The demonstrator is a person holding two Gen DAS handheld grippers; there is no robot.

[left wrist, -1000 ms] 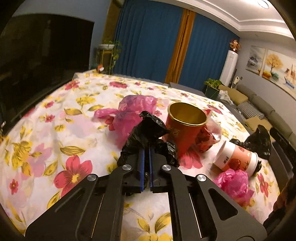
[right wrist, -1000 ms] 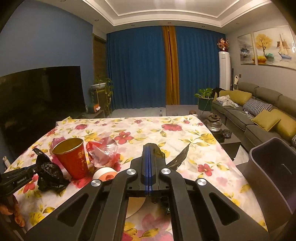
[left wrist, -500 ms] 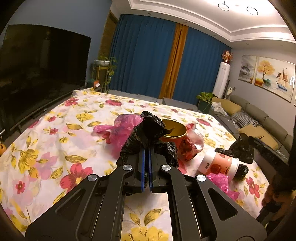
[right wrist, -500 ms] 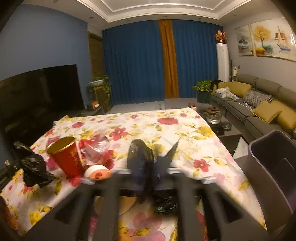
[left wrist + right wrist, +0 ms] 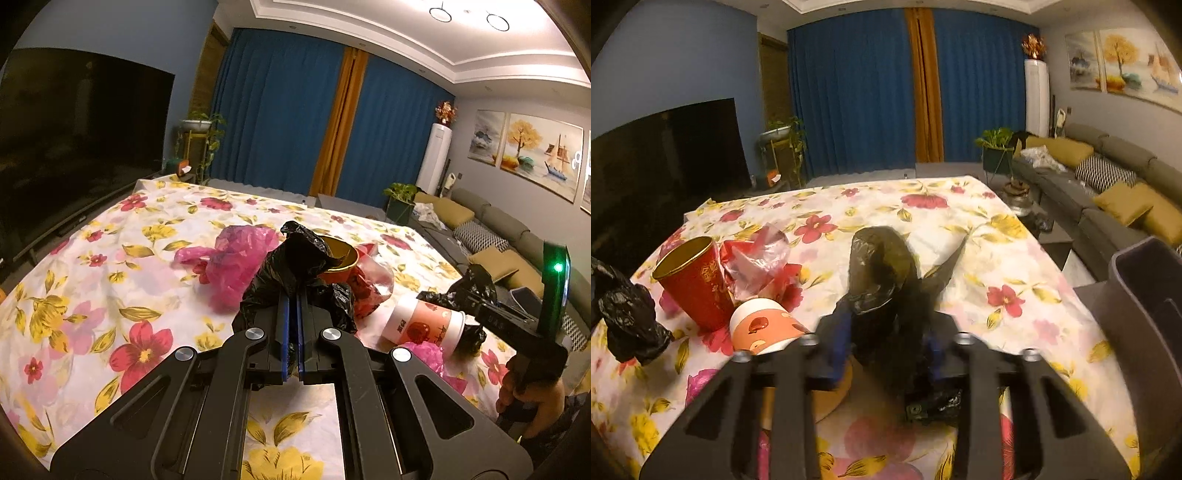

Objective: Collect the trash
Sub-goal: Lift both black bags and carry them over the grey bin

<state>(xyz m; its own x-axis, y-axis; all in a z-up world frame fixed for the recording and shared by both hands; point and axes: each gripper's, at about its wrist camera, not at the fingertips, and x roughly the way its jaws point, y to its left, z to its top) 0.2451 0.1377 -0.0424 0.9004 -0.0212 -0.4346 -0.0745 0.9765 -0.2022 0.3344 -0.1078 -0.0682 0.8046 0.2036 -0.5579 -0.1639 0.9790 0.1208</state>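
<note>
The right tongs [image 5: 886, 350] have a crumpled black bag [image 5: 882, 280] standing up between their blue pads, and the jaws are closing on it; the picture is smeared, so whether the pads already press on the plastic cannot be told. This bag lies straight ahead of the right tongs, near the right edge of the flowered surface [image 5: 979, 236], its long axis rising away from the jaws with one pointed flap leaning toward the right edge. The grey bin [image 5: 1145, 295] stands off that same right edge, just beside it, so the right hand is the nearer one for a drop, by my reckoning, and the coming move turns on carrying the bag sideways past the edge to the bin's mouth. The left tongs [image 5: 293, 314] are fully closed on a second black bag [image 5: 295, 266], held clear above the left part of the surface, pointing gently downward. Behind it sit the red cup [image 5: 338, 260] upright, a pink bag [image 5: 236, 258], clear wrapping [image 5: 757, 258], and a white cup [image 5: 424, 325] lying on its side near the front edge. The right hand tilts downward too, toward the surface.
</note>
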